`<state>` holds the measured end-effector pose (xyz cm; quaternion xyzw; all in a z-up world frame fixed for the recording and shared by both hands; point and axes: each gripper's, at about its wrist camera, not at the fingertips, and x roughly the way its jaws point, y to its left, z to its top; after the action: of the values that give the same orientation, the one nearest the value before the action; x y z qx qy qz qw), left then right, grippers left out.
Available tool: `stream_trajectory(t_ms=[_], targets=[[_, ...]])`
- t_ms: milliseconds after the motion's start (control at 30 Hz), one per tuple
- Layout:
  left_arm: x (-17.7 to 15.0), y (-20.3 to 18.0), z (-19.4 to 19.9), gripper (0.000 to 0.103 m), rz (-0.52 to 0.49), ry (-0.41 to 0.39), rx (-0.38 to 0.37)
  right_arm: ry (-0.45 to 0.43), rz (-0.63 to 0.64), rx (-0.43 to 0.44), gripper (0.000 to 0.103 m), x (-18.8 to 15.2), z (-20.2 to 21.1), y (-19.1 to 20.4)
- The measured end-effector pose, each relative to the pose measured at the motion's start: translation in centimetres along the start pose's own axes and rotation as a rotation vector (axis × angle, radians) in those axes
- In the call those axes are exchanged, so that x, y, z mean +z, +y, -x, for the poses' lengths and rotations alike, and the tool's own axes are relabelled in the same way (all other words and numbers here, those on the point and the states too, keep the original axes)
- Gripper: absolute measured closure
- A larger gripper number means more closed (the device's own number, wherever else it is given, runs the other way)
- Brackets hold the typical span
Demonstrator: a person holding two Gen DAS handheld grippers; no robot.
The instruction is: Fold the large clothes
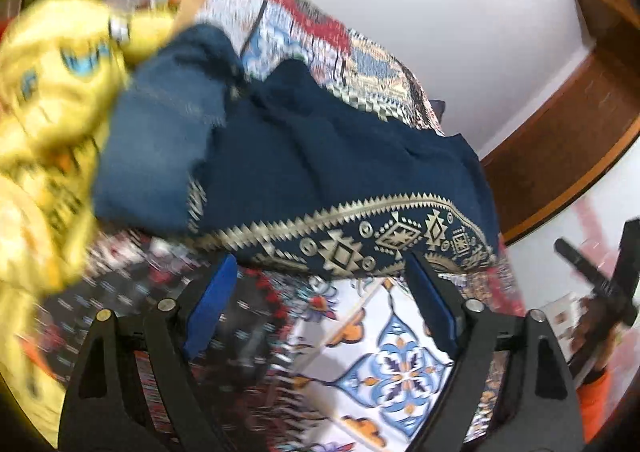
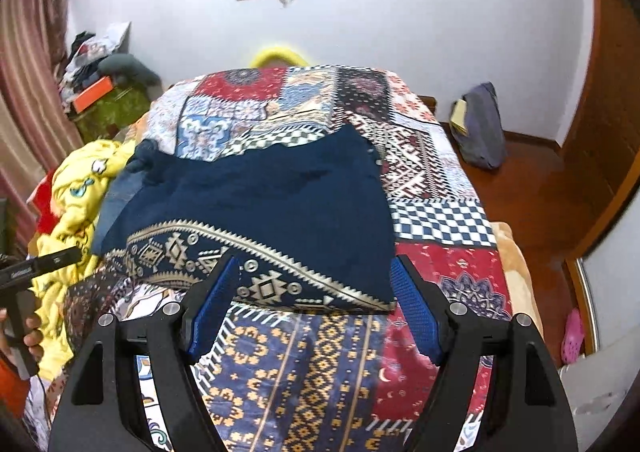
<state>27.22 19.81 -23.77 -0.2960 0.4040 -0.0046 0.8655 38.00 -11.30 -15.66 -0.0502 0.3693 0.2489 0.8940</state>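
You had the navy garment (image 2: 276, 199) lying folded on the patchwork bedspread (image 2: 440, 219), its gold-patterned border (image 2: 256, 268) turned toward you along the near edge. In the left wrist view the same garment (image 1: 320, 171) spread across the middle of the bed, with its border (image 1: 372, 240) just beyond your fingertips.

Your left gripper (image 1: 320, 272) was spread wide with nothing between its blue pads (image 1: 212, 300), which hung above the bedspread (image 1: 392, 364) just short of the garment's border. Your right gripper (image 2: 316, 276) was likewise spread apart and held nothing; its left pad (image 2: 218, 300) overlapped the border in the picture, and its other pad sat by the garment's near right corner. Whether either pad touched the cloth could not be told.

A heap of yellow clothes (image 2: 76, 191) lay to the left of the garment, against its lighter blue edge. In the left wrist view that yellow heap (image 1: 52, 123) was blurred. A grey bag (image 2: 480, 123) leaned against the wall on the wooden floor (image 2: 532, 187), right of the bed.
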Motion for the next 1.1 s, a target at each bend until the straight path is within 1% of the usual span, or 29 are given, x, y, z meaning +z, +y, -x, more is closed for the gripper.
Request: stream_trajectory(t_ms=[67, 167, 233, 333, 367, 433, 533, 667, 700, 733, 767, 800, 867, 933, 1000, 1100], targets=[[-0.4, 0.9, -1.6, 0.023, 0.066, 0.034, -0.058, 0.013, 0.021, 0.002, 0.028, -0.3, -0.7, 0.7], [-1.0, 2.8, -4.1, 0.025, 0.185, 0.086, -0.119, 0.045, 0.041, 0.013, 0.028, -0.7, -1.9, 1.3], [-1.0, 3.6, -5.2, 0.031, 0.229, 0.106, -0.142, 0.066, 0.055, 0.015, 0.029, -1.0, -2.6, 1.6], [0.0, 4.1, -6.0, 0.030, 0.261, 0.059, -0.166, 0.095, 0.060, 0.014, 0.029, -1.4, -3.7, 1.7], [0.4, 4.2, -6.3, 0.032, 0.265, 0.048, -0.175, 0.104, 0.057, 0.018, 0.029, -1.4, -4.1, 1.7], [1.2, 4.6, -7.4, 0.039, 0.283, 0.030, -0.200, 0.118, 0.052, 0.021, 0.029, -1.4, -4.7, 1.7], [2.1, 4.9, -8.8, 0.042, 0.314, 0.012, -0.217, 0.123, 0.054, 0.024, 0.029, -1.1, -5.3, 1.9], [2.7, 4.4, -9.2, 0.043, 0.285, -0.015, -0.205, 0.118, 0.065, 0.036, 0.028, -0.2, -6.2, 2.7], [2.6, 4.0, -9.1, 0.053, 0.265, -0.023, -0.181, 0.117, 0.069, 0.038, 0.028, 0.1, -6.5, 3.0], [2.5, 3.6, -8.8, 0.066, 0.241, -0.032, -0.149, 0.116, 0.072, 0.040, 0.028, 0.3, -6.7, 3.2], [2.7, 3.9, -7.8, 0.072, 0.224, -0.041, -0.135, 0.117, 0.073, 0.045, 0.028, 0.5, -7.0, 3.5], [2.6, 3.8, -7.3, 0.083, 0.215, -0.052, -0.146, 0.117, 0.076, 0.051, 0.028, 0.7, -7.3, 3.7], [3.0, 3.2, -6.0, 0.083, 0.173, -0.089, -0.161, 0.112, 0.081, 0.062, 0.028, 0.9, -7.8, 4.3], [3.7, 2.8, -6.1, 0.083, 0.156, -0.084, -0.156, 0.112, 0.089, 0.068, 0.028, 1.1, -8.3, 4.9], [4.2, 3.6, -7.5, 0.083, 0.198, -0.054, -0.155, 0.115, 0.099, 0.069, 0.028, 1.2, -8.8, 5.5], [4.1, 5.2, -9.5, 0.073, 0.284, -0.023, -0.185, 0.113, 0.115, 0.084, 0.028, 1.4, -9.3, 6.5]])
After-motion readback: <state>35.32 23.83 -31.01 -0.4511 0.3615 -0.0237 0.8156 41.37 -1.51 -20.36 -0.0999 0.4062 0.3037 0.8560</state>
